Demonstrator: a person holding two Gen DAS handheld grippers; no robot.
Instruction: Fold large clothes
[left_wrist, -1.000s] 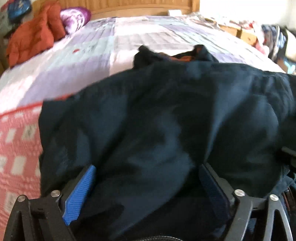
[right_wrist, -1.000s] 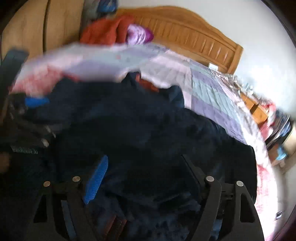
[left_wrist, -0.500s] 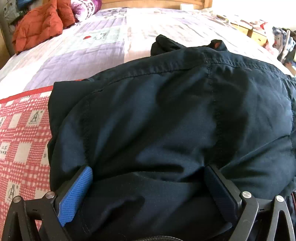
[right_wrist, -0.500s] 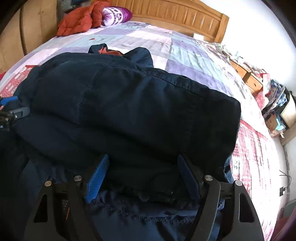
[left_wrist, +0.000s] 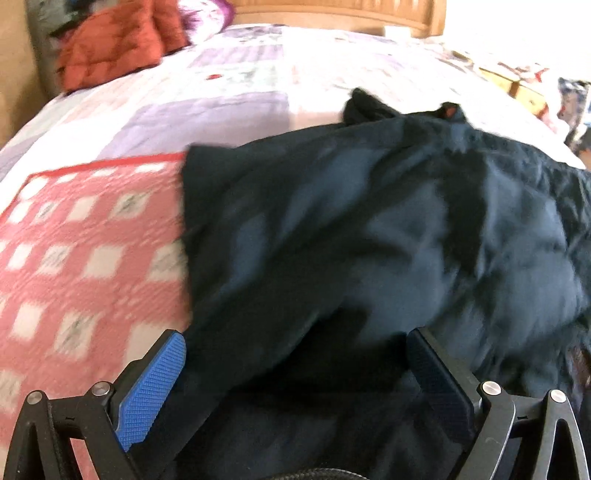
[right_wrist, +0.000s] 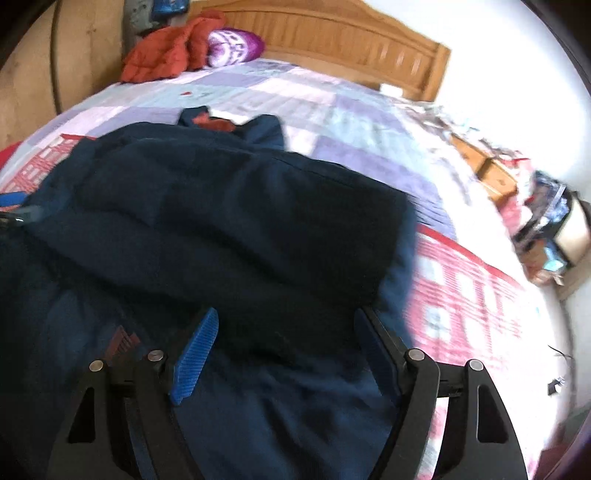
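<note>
A large dark navy jacket (left_wrist: 369, 236) with an orange lining at the collar lies folded over on the bed; it also fills the right wrist view (right_wrist: 221, 221). My left gripper (left_wrist: 295, 354) is open, its blue-padded fingers (left_wrist: 155, 384) spread wide over the jacket's near left edge. My right gripper (right_wrist: 286, 332) is open too, fingers spread over the jacket's near right part. The left gripper's blue tip (right_wrist: 11, 199) shows at the left edge of the right wrist view. Neither gripper pinches cloth that I can see.
The bed has a patchwork quilt (left_wrist: 229, 107) and a red checked blanket (left_wrist: 81, 240). An orange-red coat (right_wrist: 166, 55) and a purple pillow (right_wrist: 234, 48) lie by the wooden headboard (right_wrist: 351, 44). Cluttered furniture (right_wrist: 546, 221) stands beside the bed on the right.
Both grippers have pulled back a little and shifted, with motion blur. The jacket has settled lower on the bed. More of the red checked blanket shows in both views.
</note>
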